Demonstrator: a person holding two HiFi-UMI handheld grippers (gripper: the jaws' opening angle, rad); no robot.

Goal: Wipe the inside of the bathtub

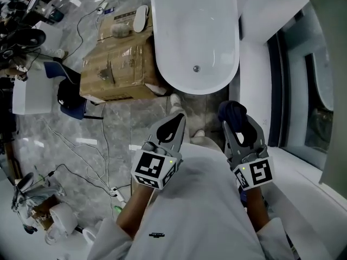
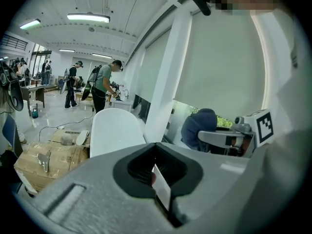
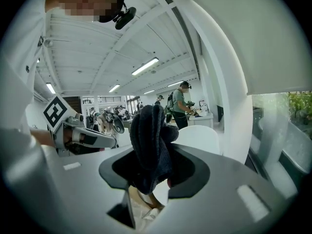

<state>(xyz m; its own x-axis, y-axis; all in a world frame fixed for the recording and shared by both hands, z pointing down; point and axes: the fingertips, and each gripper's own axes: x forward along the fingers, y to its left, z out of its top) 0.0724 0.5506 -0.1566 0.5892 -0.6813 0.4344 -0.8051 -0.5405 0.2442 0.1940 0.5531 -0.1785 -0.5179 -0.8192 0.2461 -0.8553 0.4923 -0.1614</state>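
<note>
Fingers: right gripper (image 1: pixel 238 123) clamped on cloth (image 3: pixel 148 140) | left gripper (image 1: pixel 177 122) together, empty | bathtub (image 1: pixel 195 31) long axis straight ahead

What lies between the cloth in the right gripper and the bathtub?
Only bare grey floor, as the head view shows; the right gripper holds the dark cloth short of the bathtub.

Open lab hall here: freestanding bathtub (image 1: pixel 195 31) on a marble floor (image 1: pixel 122 126), cardboard boxes (image 1: pixel 116 64), strip lights (image 2: pixel 87 17), geared-up people (image 2: pixel 102 84).
</note>
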